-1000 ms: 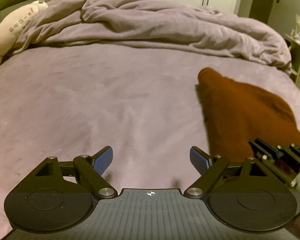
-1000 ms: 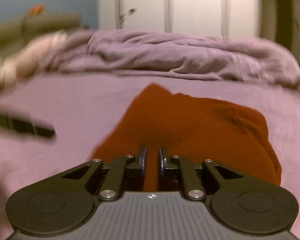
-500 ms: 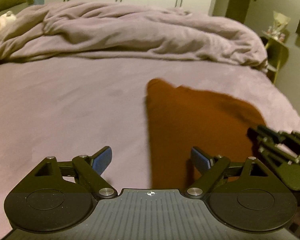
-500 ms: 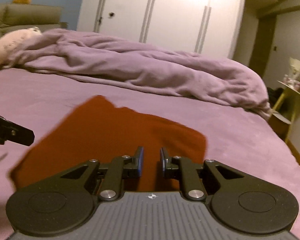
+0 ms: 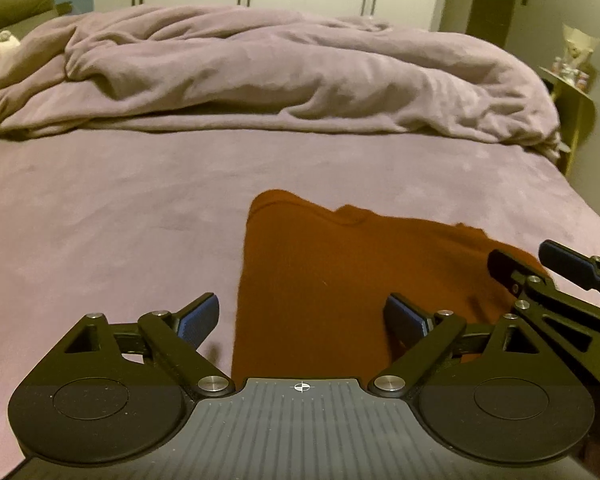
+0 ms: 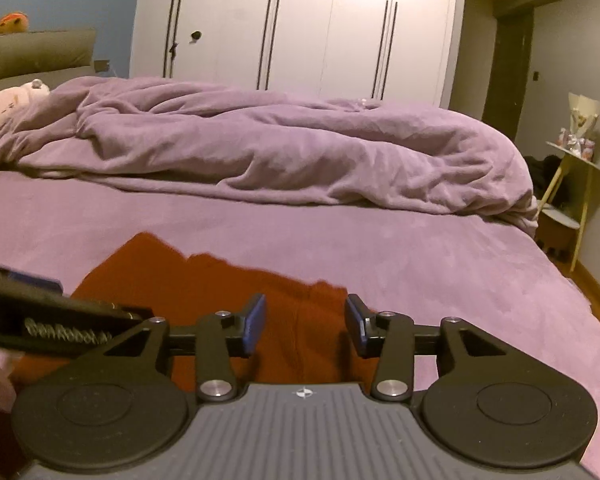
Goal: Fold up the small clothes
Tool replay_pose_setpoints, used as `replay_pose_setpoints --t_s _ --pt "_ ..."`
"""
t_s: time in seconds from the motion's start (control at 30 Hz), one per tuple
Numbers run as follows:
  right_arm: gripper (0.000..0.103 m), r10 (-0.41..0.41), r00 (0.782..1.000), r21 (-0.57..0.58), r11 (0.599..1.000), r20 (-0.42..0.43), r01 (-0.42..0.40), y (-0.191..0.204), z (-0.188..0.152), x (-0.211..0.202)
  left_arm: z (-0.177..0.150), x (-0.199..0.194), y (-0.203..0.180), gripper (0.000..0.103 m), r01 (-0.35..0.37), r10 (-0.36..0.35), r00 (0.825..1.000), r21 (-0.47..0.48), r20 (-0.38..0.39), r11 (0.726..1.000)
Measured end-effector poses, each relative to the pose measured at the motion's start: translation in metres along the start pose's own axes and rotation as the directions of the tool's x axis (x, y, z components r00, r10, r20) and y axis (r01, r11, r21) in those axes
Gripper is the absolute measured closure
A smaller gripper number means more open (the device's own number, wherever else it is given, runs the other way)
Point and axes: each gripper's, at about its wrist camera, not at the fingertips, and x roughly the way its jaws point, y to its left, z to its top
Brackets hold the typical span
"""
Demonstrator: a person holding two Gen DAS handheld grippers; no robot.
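Observation:
A rust-brown garment lies flat on the purple bed sheet, near the front right. It also shows in the right wrist view. My left gripper is open and empty, low over the garment's left edge. My right gripper is open and empty just above the garment's near right part. It shows at the right of the left wrist view. The left gripper's finger shows at the left of the right wrist view.
A crumpled purple duvet lies across the far half of the bed. A plush toy lies at the far left. A small yellow side table stands right of the bed. White wardrobes stand behind.
My right gripper has opened and let go of the brown garment, which now lies flat on the sheet. My left gripper has moved right, over the garment's left edge.

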Motion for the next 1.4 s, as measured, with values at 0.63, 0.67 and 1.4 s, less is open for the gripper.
replay_pose_setpoints --t_s 0.63,0.67,1.4 --pt "0.032 -0.013 0.995 0.164 0.986 -0.099 0.029 -0.042 -0.026 0.029 -0.014 0.010 0.028 0.001 0.069 -0.069 0.998 -0.023 0.015 0.997" --pt "0.030 0.010 0.995 0.211 0.977 -0.102 0.012 -0.051 -0.027 0.016 -0.016 -0.001 0.037 0.001 0.103 -0.103 0.995 -0.005 0.013 0.995" --pt "0.058 0.549 0.824 0.687 0.654 -0.143 -0.316 -0.114 -0.063 0.042 -0.012 0.047 0.095 0.043 0.472 -0.560 0.816 -0.394 -0.143 0.789"
